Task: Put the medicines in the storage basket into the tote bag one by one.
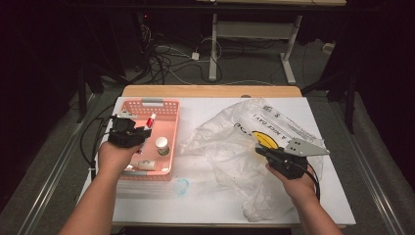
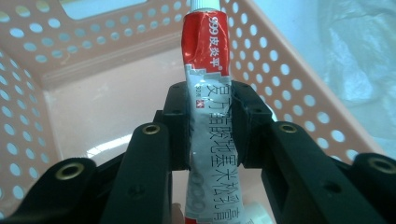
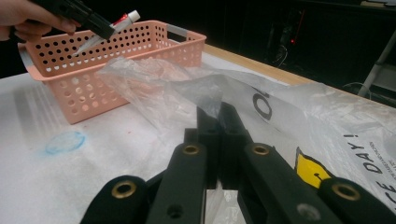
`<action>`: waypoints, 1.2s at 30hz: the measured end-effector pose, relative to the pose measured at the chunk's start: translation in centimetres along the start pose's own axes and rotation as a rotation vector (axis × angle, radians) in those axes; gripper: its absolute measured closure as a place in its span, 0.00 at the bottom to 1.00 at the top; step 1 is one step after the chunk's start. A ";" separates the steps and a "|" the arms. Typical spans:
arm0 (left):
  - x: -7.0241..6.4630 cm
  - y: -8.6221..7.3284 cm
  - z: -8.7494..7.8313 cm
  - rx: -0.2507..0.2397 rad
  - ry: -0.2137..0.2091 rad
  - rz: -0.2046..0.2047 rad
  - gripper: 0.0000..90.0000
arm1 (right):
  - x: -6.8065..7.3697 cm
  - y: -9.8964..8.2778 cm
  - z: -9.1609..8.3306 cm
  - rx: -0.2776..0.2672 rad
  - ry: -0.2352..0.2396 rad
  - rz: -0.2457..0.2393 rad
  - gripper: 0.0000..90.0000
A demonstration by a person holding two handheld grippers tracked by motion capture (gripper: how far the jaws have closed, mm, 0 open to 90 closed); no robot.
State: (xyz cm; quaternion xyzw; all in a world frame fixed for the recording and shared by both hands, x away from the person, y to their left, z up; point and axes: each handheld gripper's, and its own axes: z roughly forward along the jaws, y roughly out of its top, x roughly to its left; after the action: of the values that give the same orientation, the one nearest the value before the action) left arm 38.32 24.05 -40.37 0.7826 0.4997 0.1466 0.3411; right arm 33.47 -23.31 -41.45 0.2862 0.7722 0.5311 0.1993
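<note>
Table: one basket [image 1: 169,110], one tube [image 1: 150,120], one bag [image 1: 235,142].

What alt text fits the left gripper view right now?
The left gripper clamps a red and grey ointment tube upright between its black jaws, above the floor of a pink perforated basket. Clear plastic lies beyond the basket wall.

A table [image 1: 293,205] with a white covering is seen from above; a strip of bare wood is left showing along its far edge. A pink perforated basket [image 1: 169,122] is set on the left half, close to the left edge and reaching towards the far edge. A crumpled clear plastic bag [image 1: 230,142], printed with black lettering and a yellow face, is spread over the right half, from near the far edge down towards the near edge. A faint blue smudge [image 1: 181,186] is noted on the covering just off the basket's near right corner.
</note>
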 end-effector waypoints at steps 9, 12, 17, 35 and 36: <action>-1.7 -1.9 -2.0 -0.125 -0.063 0.006 0.76 | 0.3 0.0 0.0 -0.003 0.009 -0.015 1.00; -2.4 -2.8 -2.2 -0.145 -0.065 0.018 0.76 | 0.3 0.0 0.1 -0.002 0.007 -0.010 1.00; -3.1 -3.7 -2.3 -0.203 -0.096 0.017 0.76 | 0.4 0.0 0.2 0.002 0.015 -0.004 1.00; -7.6 -3.2 -3.4 -0.284 -0.214 0.089 0.76 | 0.3 0.1 0.1 0.001 0.014 0.000 1.00; -7.8 -3.1 -3.3 -0.284 -0.222 0.090 0.76 | 0.2 0.2 0.1 -0.002 0.014 -0.003 1.00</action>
State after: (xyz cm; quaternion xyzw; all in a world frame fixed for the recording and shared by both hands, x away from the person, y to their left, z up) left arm 30.72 19.27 -39.23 0.7596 0.3977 0.1433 0.4943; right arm 33.40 -23.02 -41.32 0.2812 0.7735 0.5334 0.1952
